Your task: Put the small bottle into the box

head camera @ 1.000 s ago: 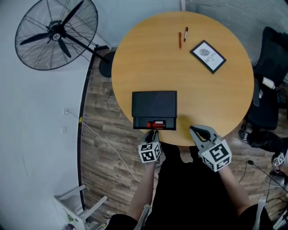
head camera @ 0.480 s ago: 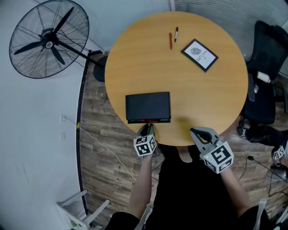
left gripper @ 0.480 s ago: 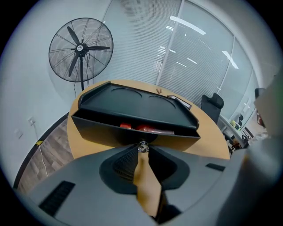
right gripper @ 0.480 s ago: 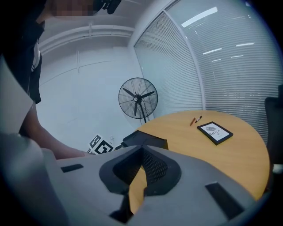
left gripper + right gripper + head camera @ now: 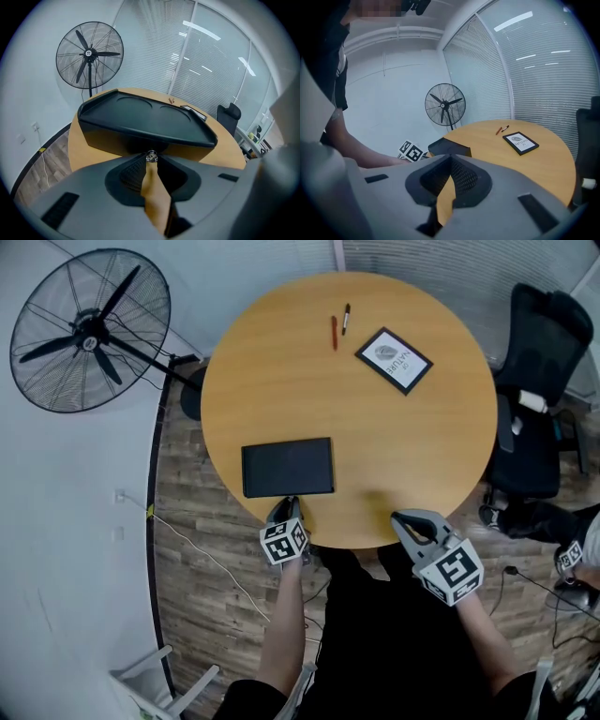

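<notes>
The black box (image 5: 287, 468) lies closed near the front edge of the round wooden table (image 5: 403, 446). No small bottle shows in any view. My left gripper (image 5: 285, 512) is at the middle of the box's front edge. In the left gripper view the box (image 5: 140, 117) fills the middle, and my left gripper (image 5: 151, 157) has its tips closed on a small metal knob (image 5: 151, 155) at the box's front. My right gripper (image 5: 405, 518) hangs over the table's front edge to the right of the box, shut and empty. The right gripper view also shows my right gripper (image 5: 450, 158), with the box (image 5: 449, 146) beyond.
A red pen (image 5: 334, 332), a black pen (image 5: 346, 318) and a black-framed card (image 5: 394, 360) lie at the far side of the table. A standing fan (image 5: 86, 331) is at the left. A black office chair (image 5: 536, 399) is at the right.
A second ago the box's front stood open with a red thing showing inside. Now the box is closed and the red thing is hidden. My left gripper stayed at the front edge.
</notes>
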The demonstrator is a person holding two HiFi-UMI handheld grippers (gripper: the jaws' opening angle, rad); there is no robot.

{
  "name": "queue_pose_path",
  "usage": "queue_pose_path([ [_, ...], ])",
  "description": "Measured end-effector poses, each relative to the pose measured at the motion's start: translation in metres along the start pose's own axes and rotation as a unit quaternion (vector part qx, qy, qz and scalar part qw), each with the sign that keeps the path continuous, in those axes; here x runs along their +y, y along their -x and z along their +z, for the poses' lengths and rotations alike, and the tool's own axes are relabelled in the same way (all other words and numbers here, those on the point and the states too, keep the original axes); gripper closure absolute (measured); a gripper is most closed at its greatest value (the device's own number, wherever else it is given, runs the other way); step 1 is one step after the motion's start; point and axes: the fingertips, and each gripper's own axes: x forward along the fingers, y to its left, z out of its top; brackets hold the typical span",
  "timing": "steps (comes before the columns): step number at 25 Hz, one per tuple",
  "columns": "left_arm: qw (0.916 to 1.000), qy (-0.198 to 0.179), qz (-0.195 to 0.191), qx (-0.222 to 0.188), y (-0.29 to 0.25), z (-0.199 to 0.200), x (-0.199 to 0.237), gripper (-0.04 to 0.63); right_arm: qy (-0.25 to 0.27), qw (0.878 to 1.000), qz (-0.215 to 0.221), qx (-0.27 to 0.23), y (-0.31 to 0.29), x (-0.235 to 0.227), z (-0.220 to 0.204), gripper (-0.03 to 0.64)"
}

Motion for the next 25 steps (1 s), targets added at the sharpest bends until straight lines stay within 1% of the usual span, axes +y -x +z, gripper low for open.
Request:
queue_pose_path([
  [3,0.9999,0.011,0.013,0.001,-0.002,-0.002,-0.003,0.529,0.002,1.000,0.000,-0.005,0.008,-0.010,-0.001,0.607],
  [5,0.9996,0.011,0.025,0.003,-0.002,-0.004,-0.004,0.529,0.005,1.000,0.003,-0.010,0.011,-0.016,0.002,0.607],
  [9,0.9987,0.018,0.047,0.006,0.008,-0.012,-0.004,0.529,0.020,0.999,0.016,-0.026,0.015,-0.023,0.016,0.607],
  [11,0.9982,0.027,0.054,-0.001,0.016,-0.012,-0.006,0.529,0.028,0.999,0.022,-0.037,0.017,-0.029,0.025,0.607],
  [14,0.9973,0.038,0.058,-0.023,0.031,-0.004,-0.017,0.529,0.038,0.997,0.032,-0.052,0.020,-0.038,0.038,0.607],
  [18,0.9955,0.047,0.052,-0.064,0.050,0.020,-0.039,0.531,0.048,0.995,0.042,-0.075,0.023,-0.047,0.057,0.607],
  [22,0.9932,0.035,0.038,-0.104,0.068,0.055,-0.065,0.531,0.054,0.993,0.048,-0.098,0.020,-0.056,0.079,0.607],
  [25,0.9898,0.026,0.017,-0.139,0.083,0.085,-0.092,0.531,0.061,0.991,0.052,-0.108,0.020,-0.062,0.096,0.607],
])
